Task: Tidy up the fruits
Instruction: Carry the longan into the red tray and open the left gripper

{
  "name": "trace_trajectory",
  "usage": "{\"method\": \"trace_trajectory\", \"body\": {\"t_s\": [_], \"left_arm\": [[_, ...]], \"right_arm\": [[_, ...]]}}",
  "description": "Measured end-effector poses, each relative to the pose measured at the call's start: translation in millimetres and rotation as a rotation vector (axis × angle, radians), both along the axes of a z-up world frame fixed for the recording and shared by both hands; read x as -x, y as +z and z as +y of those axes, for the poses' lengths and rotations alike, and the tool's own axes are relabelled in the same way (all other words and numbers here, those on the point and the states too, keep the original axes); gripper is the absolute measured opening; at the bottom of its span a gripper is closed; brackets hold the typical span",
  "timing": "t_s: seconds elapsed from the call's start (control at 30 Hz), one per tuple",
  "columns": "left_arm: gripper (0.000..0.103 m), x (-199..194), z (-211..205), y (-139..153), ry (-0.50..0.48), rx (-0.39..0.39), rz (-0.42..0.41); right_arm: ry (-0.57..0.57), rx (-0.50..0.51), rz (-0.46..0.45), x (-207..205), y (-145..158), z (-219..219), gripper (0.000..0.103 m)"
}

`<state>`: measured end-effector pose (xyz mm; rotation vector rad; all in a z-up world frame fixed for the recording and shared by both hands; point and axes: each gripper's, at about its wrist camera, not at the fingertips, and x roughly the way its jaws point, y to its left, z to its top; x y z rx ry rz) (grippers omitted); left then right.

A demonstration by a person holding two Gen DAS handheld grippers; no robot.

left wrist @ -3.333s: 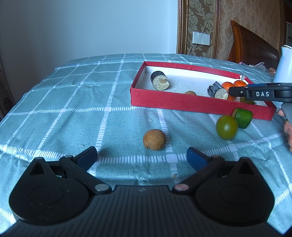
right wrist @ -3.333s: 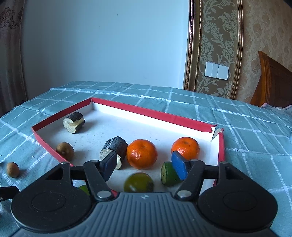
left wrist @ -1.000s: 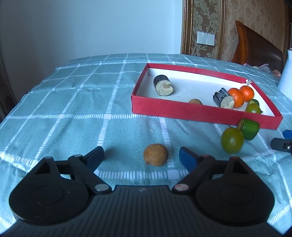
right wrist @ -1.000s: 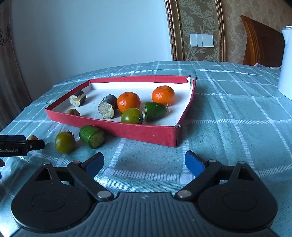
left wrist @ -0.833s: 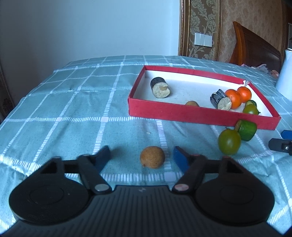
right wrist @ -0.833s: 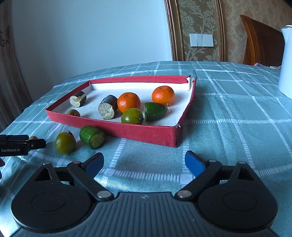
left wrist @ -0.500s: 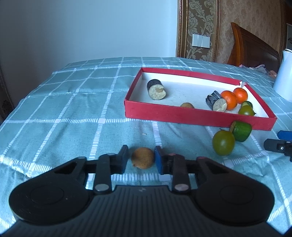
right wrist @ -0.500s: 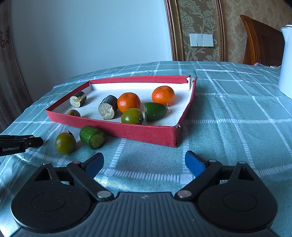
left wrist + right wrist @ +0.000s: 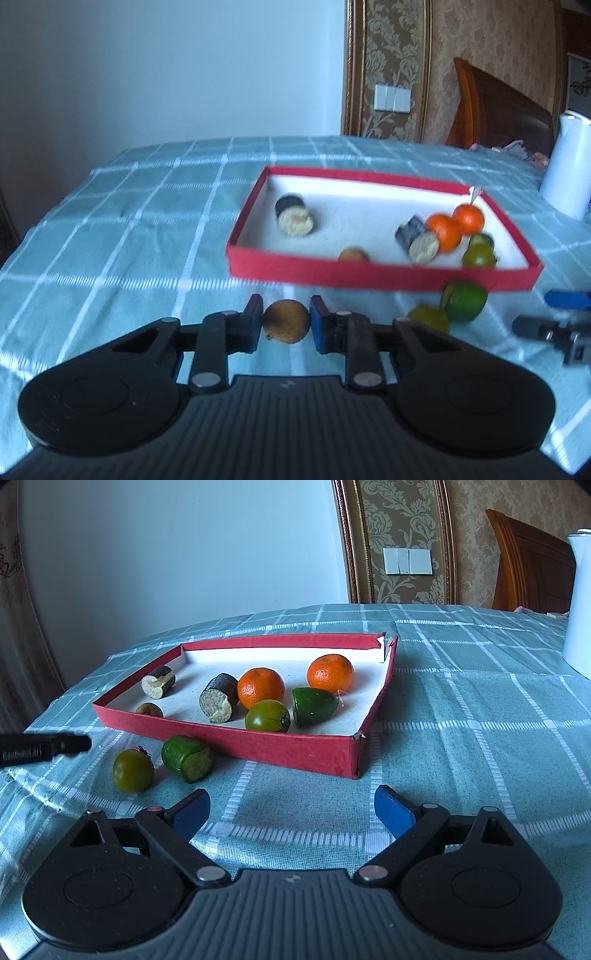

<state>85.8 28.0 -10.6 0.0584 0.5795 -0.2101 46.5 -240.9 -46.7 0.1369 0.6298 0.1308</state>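
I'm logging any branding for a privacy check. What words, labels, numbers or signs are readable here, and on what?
Pale lettering on the left tongs' black finger, right wrist view: too blurred to read.
Small embossed mark on each wrist housing, near the camera: a symbol, not text.
Red box, fruit, white jug, wall switches: no text visible.

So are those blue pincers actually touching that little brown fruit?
Touching. The left wrist view shows the left gripper with both blue pads pressed against the small brown fruit, no gap either side.
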Motion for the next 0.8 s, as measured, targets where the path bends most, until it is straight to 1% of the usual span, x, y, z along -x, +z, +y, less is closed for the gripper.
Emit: {"method": "trace_trajectory", "body": {"t_s": [0.17, 0.3, 0.5, 0.67, 0.8], "left_arm": [[0.024, -18.2, -13.4, 16.9, -0.029, 0.006, -0.043], [0.024, -37.0, -29.5, 22.1, -0.048, -0.022, -0.069], [0.024, -76.7, -48.1, 14.7, -0.035, -0.051, -0.051], [0.024, -109.3, -62.5, 6.5, -0.038, -0.057, -0.022], [0.024, -129.4, -73.0, 3.1, -0.035, -0.061, -0.024]], "right_arm": [[0.0, 0.0, 0.0, 0.0, -0.1, -0.1, 0.096], [0.0, 0.0, 0.0, 0.0, -0.1, -0.1, 0.096], [0.0, 0.0, 0.0, 0.2, 0.1, -0.1, 0.096], [0.0, 0.0, 0.0, 0.3, 0.1, -0.2, 0.096], [0.0, 0.001, 0.0, 0.4, 0.1, -0.1, 0.096]]}}
